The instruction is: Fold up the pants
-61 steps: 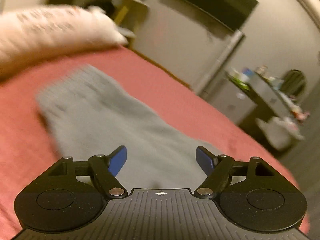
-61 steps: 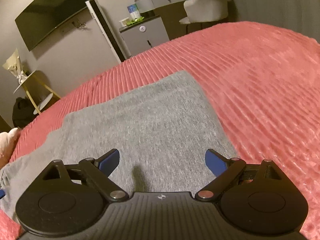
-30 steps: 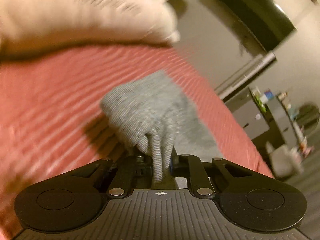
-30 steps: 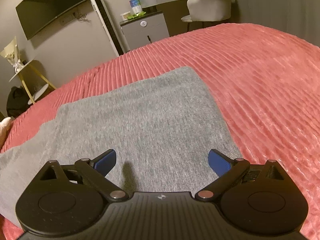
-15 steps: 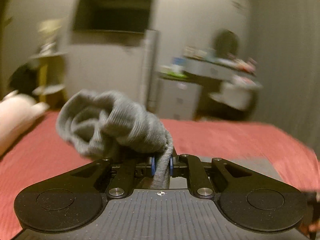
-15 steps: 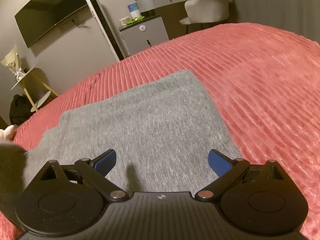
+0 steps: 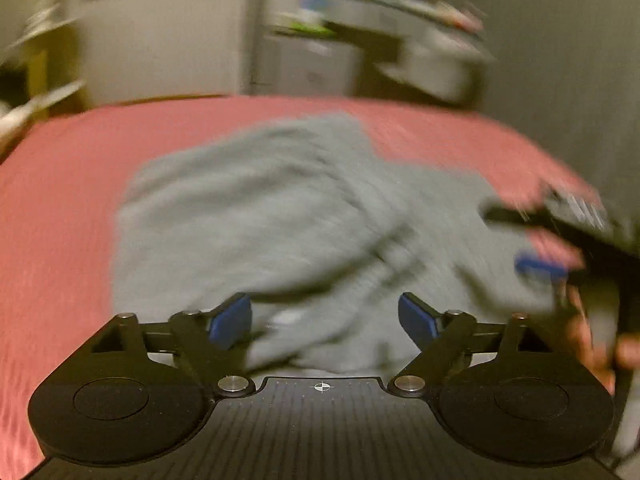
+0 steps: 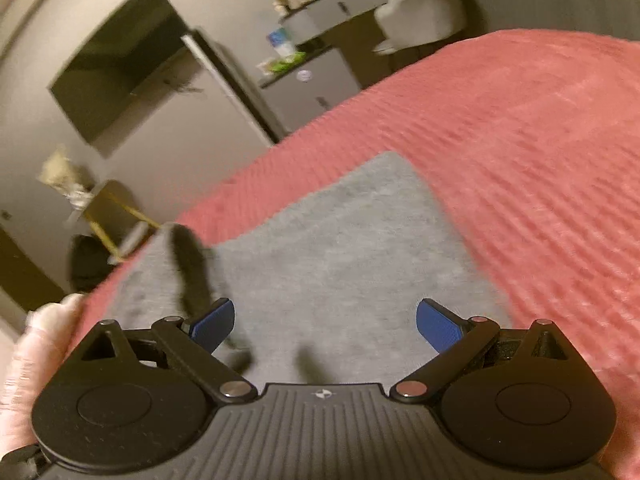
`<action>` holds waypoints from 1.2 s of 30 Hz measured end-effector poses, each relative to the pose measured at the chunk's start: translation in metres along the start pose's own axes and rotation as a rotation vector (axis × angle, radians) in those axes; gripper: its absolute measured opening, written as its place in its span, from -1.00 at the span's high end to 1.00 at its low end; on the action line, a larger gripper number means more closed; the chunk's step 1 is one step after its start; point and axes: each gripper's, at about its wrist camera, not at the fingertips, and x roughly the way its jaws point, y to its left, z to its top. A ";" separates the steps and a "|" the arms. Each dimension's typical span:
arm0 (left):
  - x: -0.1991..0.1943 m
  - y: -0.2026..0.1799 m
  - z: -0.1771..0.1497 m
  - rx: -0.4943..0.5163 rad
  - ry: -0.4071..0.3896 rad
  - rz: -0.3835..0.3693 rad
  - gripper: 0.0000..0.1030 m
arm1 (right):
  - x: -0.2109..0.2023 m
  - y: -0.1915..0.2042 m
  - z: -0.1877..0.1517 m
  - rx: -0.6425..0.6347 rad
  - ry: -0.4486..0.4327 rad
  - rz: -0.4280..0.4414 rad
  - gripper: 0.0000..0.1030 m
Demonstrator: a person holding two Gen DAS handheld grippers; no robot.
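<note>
Grey pants (image 7: 280, 208) lie rumpled on the red bedspread (image 7: 60, 200); left gripper (image 7: 324, 316), jaws just opened, and right gripper (image 8: 324, 326) both gape empty; best smooth the dropped fold flat before regripping.

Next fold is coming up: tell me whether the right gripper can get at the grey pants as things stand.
Probably yes. The right gripper is open right above the grey pants, which lie on the red bedspread with nothing on them. The left gripper, just opened, is close beside it.
</note>
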 end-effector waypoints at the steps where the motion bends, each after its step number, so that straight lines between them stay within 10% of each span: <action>1: -0.002 0.007 0.002 -0.053 -0.009 0.070 -0.78 | 0.001 0.003 -0.001 0.008 0.015 0.057 -0.83; 6: 0.007 0.039 -0.013 -0.177 0.044 0.363 -0.76 | 0.038 0.027 -0.009 0.032 0.207 0.161 -0.83; 15: 0.006 0.041 -0.019 -0.179 0.072 0.229 -0.76 | 0.085 0.046 -0.006 0.162 0.320 0.273 -0.88; 18: 0.010 0.033 -0.022 -0.143 0.101 0.216 -0.77 | 0.094 0.049 -0.006 0.211 0.313 0.274 -0.10; 25: 0.030 0.038 -0.026 -0.155 0.177 0.237 -0.79 | 0.094 0.055 -0.011 0.183 0.308 0.277 -0.44; 28: 0.037 0.046 -0.026 -0.203 0.208 0.239 -0.78 | 0.090 0.073 -0.007 0.097 0.268 0.225 0.05; 36: 0.036 0.047 -0.027 -0.220 0.187 0.280 -0.73 | 0.039 0.126 0.019 -0.014 0.120 0.293 0.12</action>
